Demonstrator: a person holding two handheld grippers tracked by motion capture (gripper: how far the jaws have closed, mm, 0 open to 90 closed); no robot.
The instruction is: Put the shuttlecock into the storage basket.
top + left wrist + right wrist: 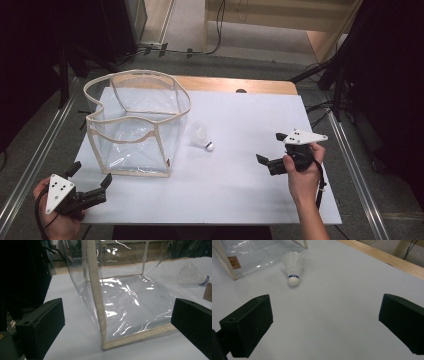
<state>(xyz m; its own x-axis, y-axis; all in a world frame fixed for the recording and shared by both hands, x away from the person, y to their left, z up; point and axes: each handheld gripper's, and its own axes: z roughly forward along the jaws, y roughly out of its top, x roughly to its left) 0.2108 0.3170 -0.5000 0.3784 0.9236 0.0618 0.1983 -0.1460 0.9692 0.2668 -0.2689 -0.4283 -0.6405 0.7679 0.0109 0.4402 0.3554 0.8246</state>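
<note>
A clear plastic bag [135,125] with cream fabric trim stands open-topped on the left of the white table; its near corner seam [96,295] rises close in the left gripper view. A white shuttlecock [201,137] lies on its side just right of the bag, cork toward the front right; it shows again as the shuttlecock [294,265] ahead of my right jaws, and faintly through the bag's plastic as the shuttlecock [193,277]. My left gripper [90,175] is open near the table's front left corner, facing the bag. My right gripper [270,148] is open, empty, right of the shuttlecock.
The white tabletop [240,190] has a wooden strip [235,85] along its far edge. Metal rails [350,165] run along both sides of the table. Dark stands and cables sit on the floor behind. A small brown label [233,263] marks the bag's lower corner.
</note>
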